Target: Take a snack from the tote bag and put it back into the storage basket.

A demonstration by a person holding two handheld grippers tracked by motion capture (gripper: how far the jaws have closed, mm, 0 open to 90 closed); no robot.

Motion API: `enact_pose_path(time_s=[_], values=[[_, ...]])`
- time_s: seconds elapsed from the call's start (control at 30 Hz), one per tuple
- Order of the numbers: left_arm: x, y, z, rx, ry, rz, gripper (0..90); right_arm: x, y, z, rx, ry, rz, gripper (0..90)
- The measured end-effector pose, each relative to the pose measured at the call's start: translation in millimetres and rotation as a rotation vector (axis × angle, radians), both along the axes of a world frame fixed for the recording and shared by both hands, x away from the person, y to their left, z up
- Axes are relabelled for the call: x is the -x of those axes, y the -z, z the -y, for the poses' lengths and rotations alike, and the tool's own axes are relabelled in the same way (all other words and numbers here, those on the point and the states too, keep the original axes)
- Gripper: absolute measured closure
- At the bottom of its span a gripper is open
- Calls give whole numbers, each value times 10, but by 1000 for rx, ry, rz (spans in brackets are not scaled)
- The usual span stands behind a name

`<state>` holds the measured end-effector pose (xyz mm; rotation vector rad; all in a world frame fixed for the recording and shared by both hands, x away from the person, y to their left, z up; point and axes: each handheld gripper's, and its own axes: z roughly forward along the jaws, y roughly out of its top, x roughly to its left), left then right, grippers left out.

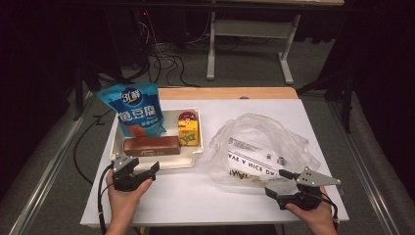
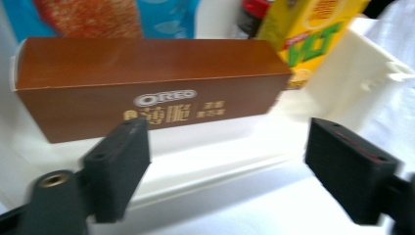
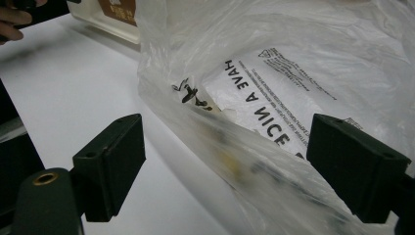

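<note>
Landmark: white tray (image 1: 195, 159) on the table (image 1: 186, 196).
Brown biscuit box (image 1: 151, 145): lies in the tray along its near wall, long axis running left to right, broad face toward the left gripper.
Left gripper (image 1: 139, 172): just outside the tray's near wall, directly in front of the box; jaws spread wide, nothing between them.
Right gripper (image 1: 281, 183): well right of the tray, at the clear plastic bag (image 1: 264, 142); jaws wide, bag edge between them, unpinched.
Nearer hand: left, judged best placed for the box.

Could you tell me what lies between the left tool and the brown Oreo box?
Just the near wall of the white tray, as the left gripper view shows: the left tool stands open before it, the brown Oreo box lying inside.
</note>
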<state>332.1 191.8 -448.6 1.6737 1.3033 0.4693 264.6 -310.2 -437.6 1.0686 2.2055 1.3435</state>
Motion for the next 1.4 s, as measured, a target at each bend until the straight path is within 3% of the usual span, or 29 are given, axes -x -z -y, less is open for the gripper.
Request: enact_pose_path(time_s=[0.07,0.17,0.4,0.57,0.7,0.9,1.07,1.17,1.27,1.4], values=[[42,-9,-1,-18,35,14,136,5,-5,3,0,5,1,145],[99,-19,-20,-13,75,28,71,14,-11,15,0,16,6,144],[254,-70,-133,-13,152,68,25,28,-27,87,-15,41,8,143],[296,-42,-259,-11,134,48,43,38,-35,157,-20,61,12,142],[337,-47,-347,-22,116,56,60,45,-32,219,-24,84,10,142],[389,-30,-430,-24,125,56,70,56,-32,326,-20,116,12,141],[426,-33,-542,-2,172,104,64,69,-33,413,-21,140,14,140],[412,-8,-594,11,165,94,66,73,-21,476,-14,157,12,139],[392,31,-624,-9,149,79,72,73,-11,541,-16,178,10,138],[376,54,-655,-3,133,68,79,84,-7,644,-24,207,11,137]])
